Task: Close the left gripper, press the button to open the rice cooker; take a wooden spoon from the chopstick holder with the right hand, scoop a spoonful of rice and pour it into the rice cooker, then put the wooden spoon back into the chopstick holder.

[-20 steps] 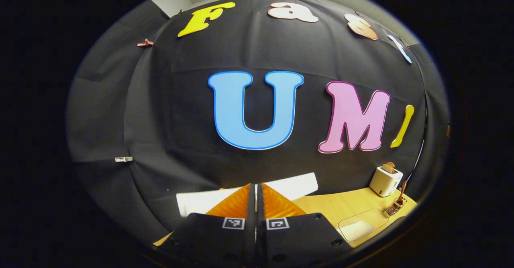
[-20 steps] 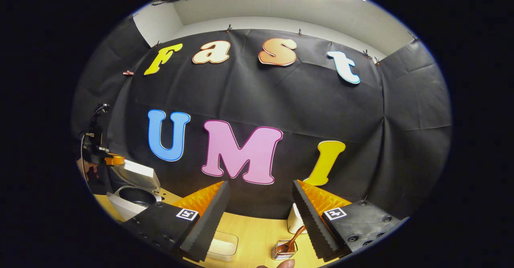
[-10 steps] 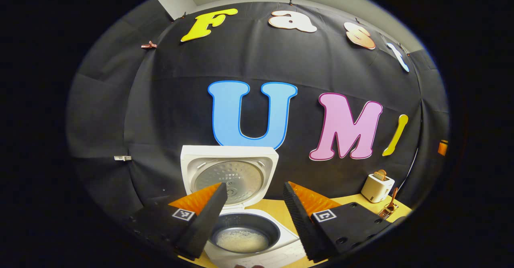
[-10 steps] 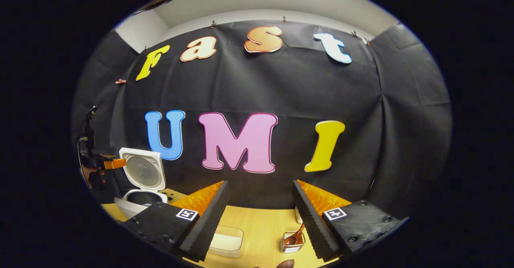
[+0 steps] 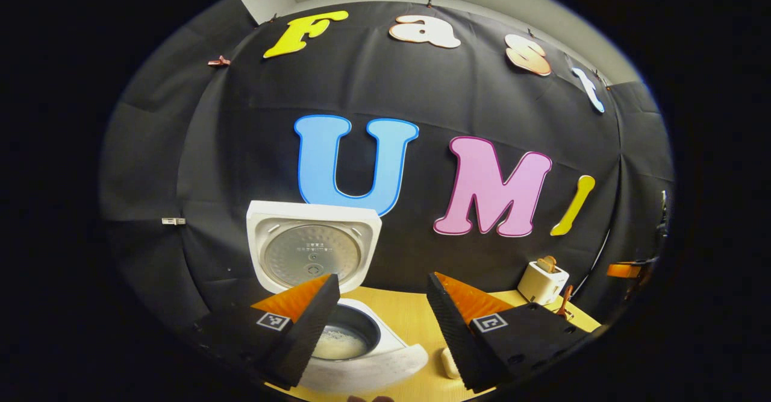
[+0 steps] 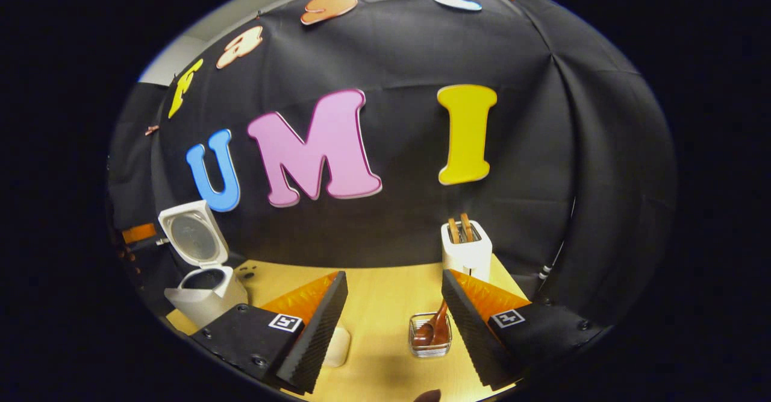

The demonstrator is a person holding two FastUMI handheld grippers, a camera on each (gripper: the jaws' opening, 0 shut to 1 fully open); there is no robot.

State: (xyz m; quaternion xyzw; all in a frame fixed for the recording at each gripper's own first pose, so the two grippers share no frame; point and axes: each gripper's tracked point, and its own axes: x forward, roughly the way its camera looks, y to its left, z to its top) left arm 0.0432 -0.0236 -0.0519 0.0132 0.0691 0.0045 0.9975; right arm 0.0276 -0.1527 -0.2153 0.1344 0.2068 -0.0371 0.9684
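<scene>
The left gripper (image 5: 380, 314) hangs over the table (image 5: 412, 311) with its jaws wide and nothing between them; the cooker (image 5: 361, 354) sits just below and ahead of it, lid (image 5: 312, 251) raised upright against the booth wall, so the pot (image 5: 344, 339) lies open with a pale layer of rice at its bottom; the left finger overlaps the pot's near rim in the left gripper view, though whether it touches cannot be told. Farther right in that view a toaster (image 5: 542, 281) stands at the table's back edge, bread in its slots.

The right gripper (image 6: 394, 320) is held above the table (image 6: 379, 293) too, jaws wide and empty; between its fingers, nearer the right one, stands the holder (image 6: 429, 336), a small clear square cup, with the spoon (image 6: 430, 329) leaning inside it, bowl down and handle tilted up to the right. The toaster (image 6: 467, 248) stands behind the holder, near the wall. A pale box (image 6: 337, 346) peeks out beside the left finger, its contents hidden. Far left in the right gripper view the cooker (image 6: 205, 290) stands with lid (image 6: 193, 236) up; the other gripper (image 6: 140, 233) shows just beside that lid, at the picture's edge.
</scene>
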